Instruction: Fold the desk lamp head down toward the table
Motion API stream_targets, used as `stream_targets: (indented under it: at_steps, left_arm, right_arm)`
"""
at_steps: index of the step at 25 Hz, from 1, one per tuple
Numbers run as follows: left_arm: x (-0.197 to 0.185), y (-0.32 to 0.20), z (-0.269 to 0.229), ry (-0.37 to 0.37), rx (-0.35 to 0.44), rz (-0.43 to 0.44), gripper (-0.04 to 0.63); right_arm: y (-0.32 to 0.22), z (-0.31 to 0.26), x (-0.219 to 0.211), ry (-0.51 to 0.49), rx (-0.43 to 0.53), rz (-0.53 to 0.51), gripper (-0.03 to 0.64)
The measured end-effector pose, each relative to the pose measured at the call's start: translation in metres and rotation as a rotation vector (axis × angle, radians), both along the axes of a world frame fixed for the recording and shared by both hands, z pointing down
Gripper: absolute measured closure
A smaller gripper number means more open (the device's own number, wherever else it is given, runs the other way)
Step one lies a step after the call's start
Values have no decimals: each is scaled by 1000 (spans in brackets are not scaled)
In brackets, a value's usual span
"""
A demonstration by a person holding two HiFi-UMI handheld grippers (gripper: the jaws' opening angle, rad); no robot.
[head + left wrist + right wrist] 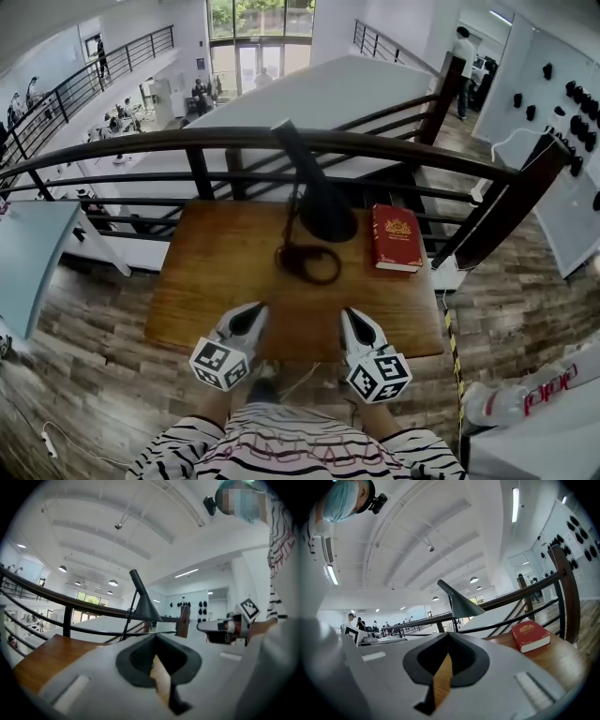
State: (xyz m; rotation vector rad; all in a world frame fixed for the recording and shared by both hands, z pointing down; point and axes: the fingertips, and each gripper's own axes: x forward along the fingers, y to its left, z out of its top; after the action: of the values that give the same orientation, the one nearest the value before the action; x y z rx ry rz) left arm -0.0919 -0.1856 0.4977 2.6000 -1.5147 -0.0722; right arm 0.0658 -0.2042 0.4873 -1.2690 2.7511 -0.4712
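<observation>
A black desk lamp stands at the middle of the wooden table, with its ring base on the wood. Its cone head opens downward above the base, and a thin stem slants up toward the railing. The same cone head shows in the left gripper view, and the cone head shows again in the right gripper view. My left gripper and right gripper hover side by side over the table's near edge, well short of the lamp. Both are shut and hold nothing. From its own camera the left gripper points level at the lamp, as does the right gripper.
A red book lies right of the lamp; the red book also appears in the right gripper view. A dark metal railing runs behind the table, with a wooden post at the right. A pale table stands at the left.
</observation>
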Motion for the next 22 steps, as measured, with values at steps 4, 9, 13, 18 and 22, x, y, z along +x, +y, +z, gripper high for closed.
stream_targets:
  at_steps: [4, 9, 13, 18, 22]
  left_arm:
    - [14, 22, 8, -2, -15, -8, 594]
    - [20, 41, 14, -11, -28, -9, 594]
    - [25, 49, 21, -14, -38, -18, 594]
    - [32, 60, 24, -19, -39, -18, 594]
    - [36, 65, 25, -15, -40, -15, 594]
  right_arm:
    - [18, 7, 13, 1, -11, -10, 617]
    - [36, 10, 18, 3, -18, -14, 617]
    - [45, 16, 27, 13, -21, -11, 617]
    - [57, 20, 35, 32, -23, -4, 617]
    - [63, 23, 37, 45, -30, -4, 617]
